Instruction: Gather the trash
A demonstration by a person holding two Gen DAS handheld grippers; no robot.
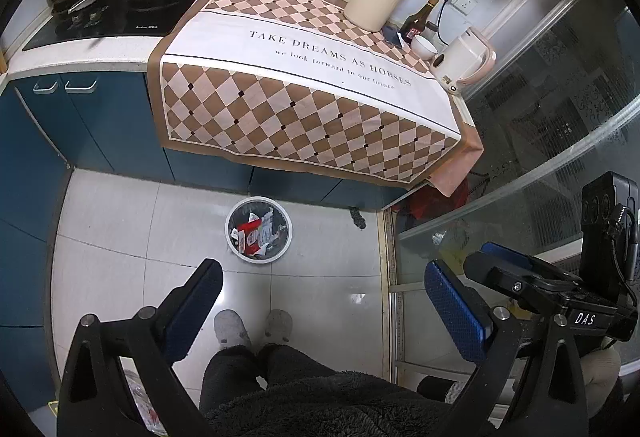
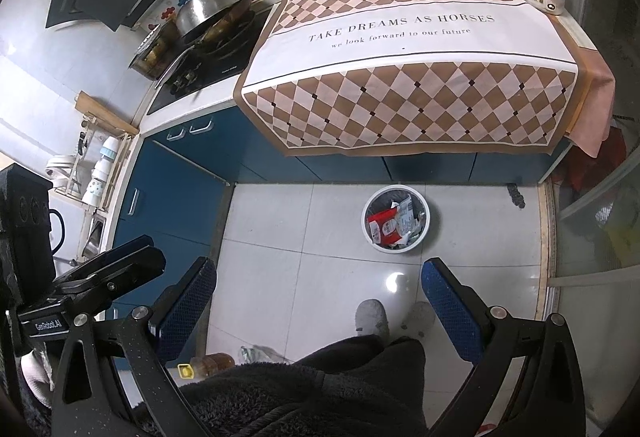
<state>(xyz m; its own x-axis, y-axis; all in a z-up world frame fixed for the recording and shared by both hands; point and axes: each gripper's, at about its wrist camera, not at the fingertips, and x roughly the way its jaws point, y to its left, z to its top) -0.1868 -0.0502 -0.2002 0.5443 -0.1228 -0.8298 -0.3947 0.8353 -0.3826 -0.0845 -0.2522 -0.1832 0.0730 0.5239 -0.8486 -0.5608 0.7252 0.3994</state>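
Note:
A round white trash bin (image 1: 258,228) with a dark liner stands on the tiled floor in front of the blue cabinets; it also shows in the right wrist view (image 2: 395,218). Red and white wrappers (image 1: 253,233) lie inside it, also seen in the right wrist view (image 2: 386,225). My left gripper (image 1: 324,301) is open and empty, held high above the floor. My right gripper (image 2: 318,297) is open and empty at a similar height. The right gripper's body shows at the right of the left wrist view (image 1: 560,285).
A counter with a checkered cloth (image 1: 304,77) holds a utensil jar (image 1: 375,1), bottle (image 1: 418,19), bowl (image 1: 424,46) and kettle (image 1: 464,63). Pans sit on the stove (image 1: 120,9). A glass sliding door (image 1: 540,157) is at right. The person's slippers (image 1: 250,329) are below. A bottle (image 2: 212,363) lies on the floor.

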